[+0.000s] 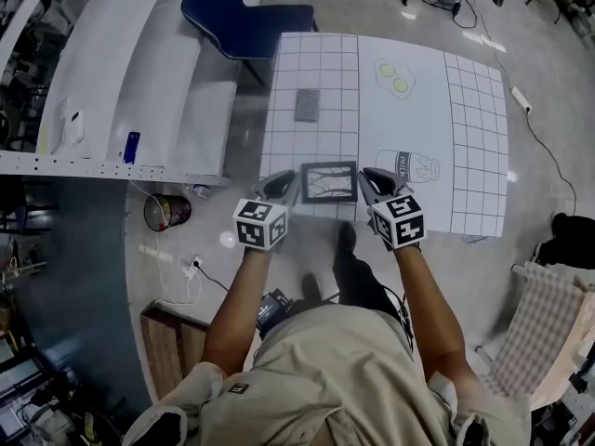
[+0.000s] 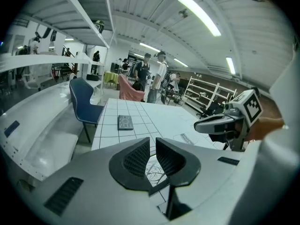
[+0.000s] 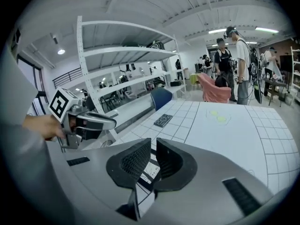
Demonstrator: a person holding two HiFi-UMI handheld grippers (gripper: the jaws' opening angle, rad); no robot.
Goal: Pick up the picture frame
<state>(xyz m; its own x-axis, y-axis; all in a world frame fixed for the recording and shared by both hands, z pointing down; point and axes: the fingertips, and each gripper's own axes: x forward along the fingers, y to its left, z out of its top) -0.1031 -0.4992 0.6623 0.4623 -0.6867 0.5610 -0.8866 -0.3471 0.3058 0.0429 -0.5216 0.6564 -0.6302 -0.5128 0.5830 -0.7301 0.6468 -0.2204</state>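
Observation:
A small dark picture frame [image 1: 328,181] with a branch drawing sits at the near edge of the white gridded table sheet [image 1: 409,110]. My left gripper [image 1: 284,186] is shut on its left side and my right gripper [image 1: 372,184] is shut on its right side. In the left gripper view the jaws [image 2: 153,146] stand close together with the frame [image 2: 154,173] running between them, and the right gripper [image 2: 220,123] faces them. The right gripper view shows its jaws [image 3: 153,149] closed on the frame's edge [image 3: 149,169].
A dark grey square tile [image 1: 308,104] lies farther back on the sheet. Printed eggs [image 1: 394,75] and a milk bottle drawing [image 1: 409,165] mark the right part. A blue chair [image 1: 244,12] and a white shelf unit [image 1: 112,82] stand left. People stand far behind the table.

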